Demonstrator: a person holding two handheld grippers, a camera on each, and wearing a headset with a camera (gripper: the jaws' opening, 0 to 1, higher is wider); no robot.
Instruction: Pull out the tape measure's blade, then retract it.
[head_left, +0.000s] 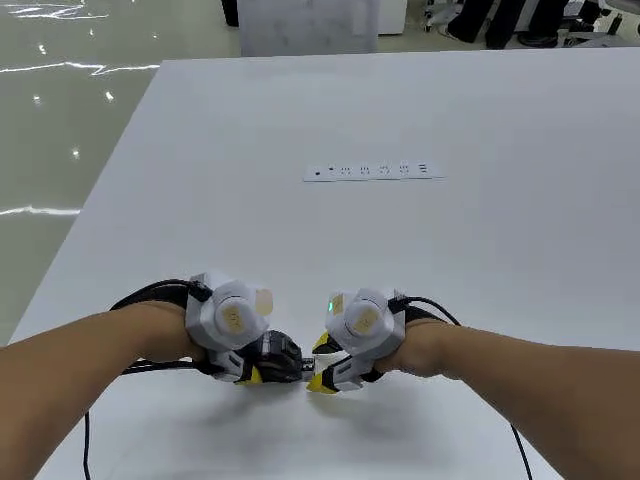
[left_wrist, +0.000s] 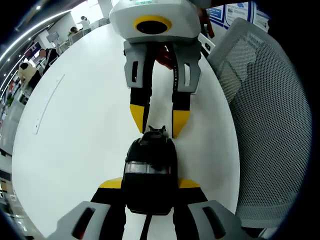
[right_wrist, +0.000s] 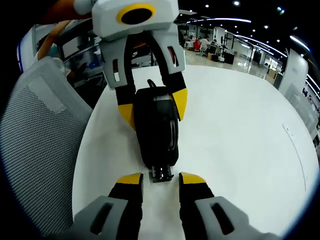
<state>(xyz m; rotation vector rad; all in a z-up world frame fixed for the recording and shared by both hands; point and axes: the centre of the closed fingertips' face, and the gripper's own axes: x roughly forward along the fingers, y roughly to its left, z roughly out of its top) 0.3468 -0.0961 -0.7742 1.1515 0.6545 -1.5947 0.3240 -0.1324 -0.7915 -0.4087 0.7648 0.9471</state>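
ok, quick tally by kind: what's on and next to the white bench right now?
tape measure: 1, black
tongs: 2, left tongs shut on the case, right tongs open around the blade tip
socket strip: 1, set in the benchtop
mesh chair: 1, beside the bench
total: 5

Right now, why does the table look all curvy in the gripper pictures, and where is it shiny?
Head view: the table has straight edges, and white glare streaks lie on the floor. Left gripper view: the fisheye lens bends the table edge into a curve; the tape measure is sharp. Right gripper view: same bending, with ceiling lights as bright streaks.
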